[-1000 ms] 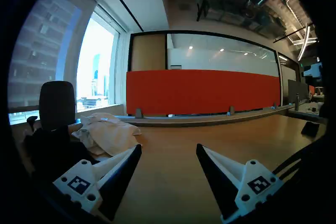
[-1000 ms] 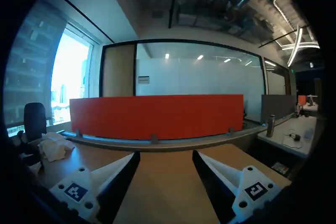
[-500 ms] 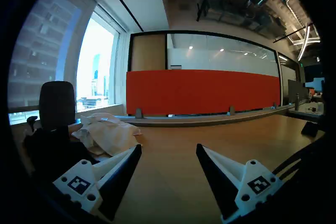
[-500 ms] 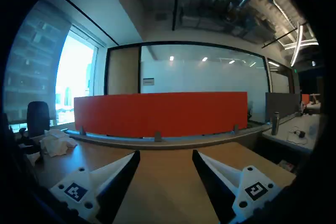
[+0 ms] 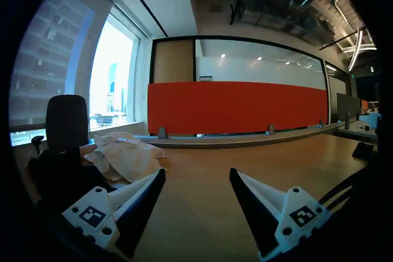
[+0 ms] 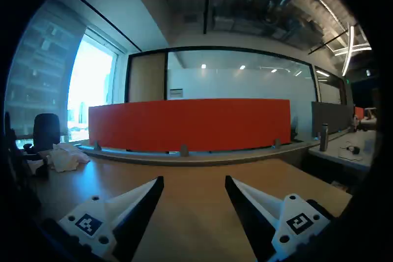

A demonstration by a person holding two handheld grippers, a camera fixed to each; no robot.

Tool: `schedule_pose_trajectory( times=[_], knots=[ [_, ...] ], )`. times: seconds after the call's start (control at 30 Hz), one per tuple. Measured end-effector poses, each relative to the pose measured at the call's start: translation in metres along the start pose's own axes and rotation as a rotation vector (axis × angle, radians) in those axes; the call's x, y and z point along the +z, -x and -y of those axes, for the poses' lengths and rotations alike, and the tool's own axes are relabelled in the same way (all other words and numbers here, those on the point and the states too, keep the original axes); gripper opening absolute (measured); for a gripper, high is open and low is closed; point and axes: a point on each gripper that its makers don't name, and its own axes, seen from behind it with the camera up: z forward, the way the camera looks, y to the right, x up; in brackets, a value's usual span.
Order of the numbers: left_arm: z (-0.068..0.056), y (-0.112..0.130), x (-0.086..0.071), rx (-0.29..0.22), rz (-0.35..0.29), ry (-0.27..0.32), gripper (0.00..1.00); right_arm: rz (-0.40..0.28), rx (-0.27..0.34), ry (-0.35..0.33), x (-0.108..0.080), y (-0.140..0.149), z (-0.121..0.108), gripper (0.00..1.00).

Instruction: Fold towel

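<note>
A crumpled cream towel [image 5: 127,154] lies in a heap on the wooden desk [image 5: 255,159], at the left beside a black chair. My left gripper [image 5: 196,183] is open just above the desk, and the towel sits ahead and to the left of its left finger, apart from it. In the right gripper view the same towel [image 6: 63,156] is small and far off at the left. My right gripper [image 6: 194,190] is open over bare desk [image 6: 196,183], with nothing between its fingers.
An orange divider panel [image 5: 236,106] runs along the desk's far edge. A black office chair [image 5: 66,124] stands at the left by the window. A dark flat object [image 5: 362,150] lies at the desk's right. A neighbouring desk [image 6: 344,151] with a bottle and cables is at the right.
The left gripper has stayed still. The right gripper has moved, so that more desk shows beneath it and the towel sits farther left and smaller.
</note>
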Motion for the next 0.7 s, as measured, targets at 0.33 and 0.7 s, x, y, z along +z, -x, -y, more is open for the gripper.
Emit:
schedule_pose_trajectory(
  times=[0.33, 0.7],
  knots=[
    [0.001, 0.000, 0.000, 0.000, 0.000, 0.000, 0.97, 0.003, 0.023, 0.032, 0.001, 0.026, -0.013, 0.96],
    [0.000, 0.000, 0.000, 0.000, 0.000, 0.000, 0.97, 0.012, 0.044, 0.028, 0.004, 0.040, -0.013, 0.96]
  ],
)
